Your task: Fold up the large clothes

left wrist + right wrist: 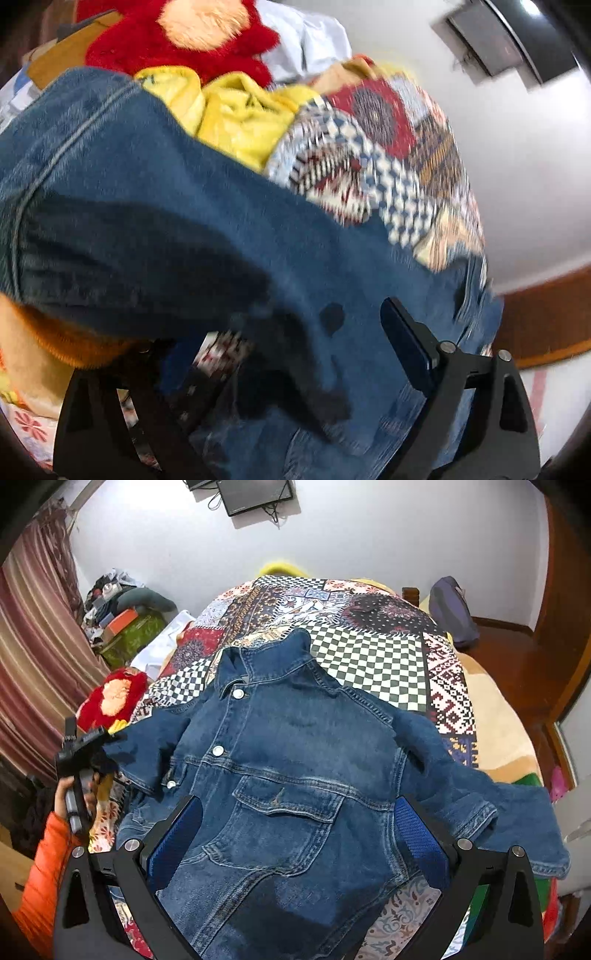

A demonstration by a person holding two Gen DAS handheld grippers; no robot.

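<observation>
A blue denim jacket lies front up on a patchwork bedspread, collar toward the far wall. My right gripper is open, its blue-padded fingers hovering over the jacket's lower front, near the chest pocket. My left gripper shows at the jacket's left sleeve. In the blurred left wrist view the denim sleeve drapes across the gripper and hides the left finger; the right finger stands beside the cloth. I cannot tell whether the jaws are closed on it.
A red plush toy and yellow cloth lie left of the jacket. Boxes and clutter stand by the striped curtain. A purple bag sits at the bed's far right corner, by a wooden frame.
</observation>
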